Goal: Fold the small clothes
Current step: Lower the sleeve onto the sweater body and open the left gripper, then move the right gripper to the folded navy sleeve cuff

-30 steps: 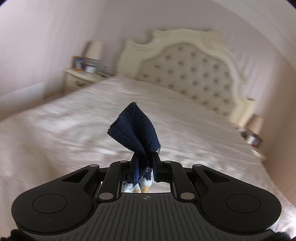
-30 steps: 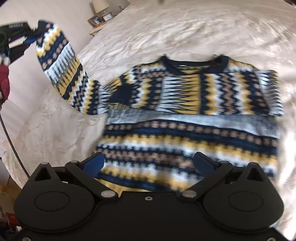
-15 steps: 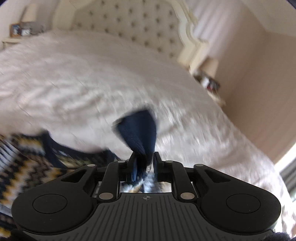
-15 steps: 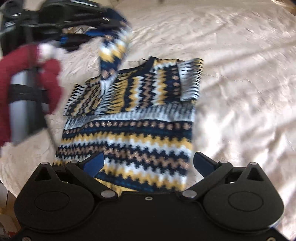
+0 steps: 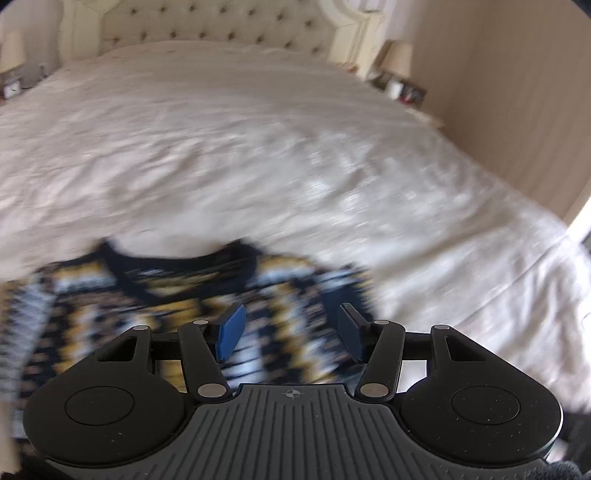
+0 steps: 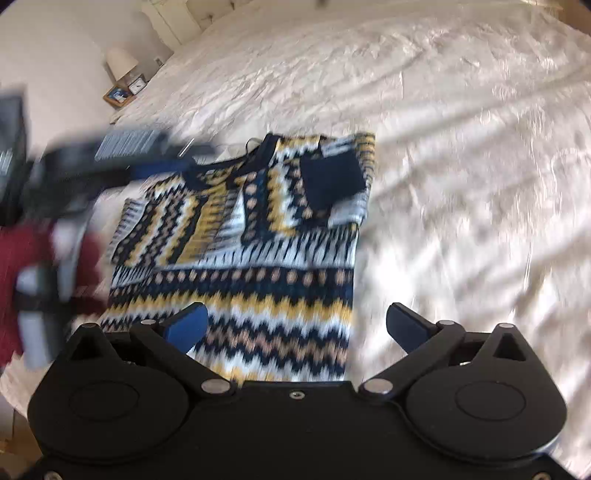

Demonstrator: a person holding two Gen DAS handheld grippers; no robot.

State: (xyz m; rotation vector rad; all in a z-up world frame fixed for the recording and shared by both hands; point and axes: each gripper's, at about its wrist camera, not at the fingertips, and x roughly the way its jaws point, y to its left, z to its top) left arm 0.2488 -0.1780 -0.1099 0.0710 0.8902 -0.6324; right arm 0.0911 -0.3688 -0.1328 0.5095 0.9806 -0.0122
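A: What's hard to make out?

B: The left wrist view is smeared. The sweater (image 5: 177,306) blurs into stripes, and its lower part is hidden behind the left gripper (image 5: 290,334). In the right wrist view that gripper (image 6: 122,166) is only a dark blur at the sweater's (image 6: 258,266) upper left edge, beside a red sleeve (image 6: 22,295).

A: Are the grippers holding anything?

B: No. The left one's fingers stand apart with nothing between them. The right gripper (image 6: 295,328) is spread wide over the hem, also bare.

A: Where is the sweater?

B: Flat on the bed (image 6: 461,166), near its left edge. 1 sleeve is folded across the chest, its navy cuff (image 6: 330,181) lying near the right side.

A: Any open room?

B: Bare bedspread stretches right of the sweater and up to the headboard (image 5: 221,26).
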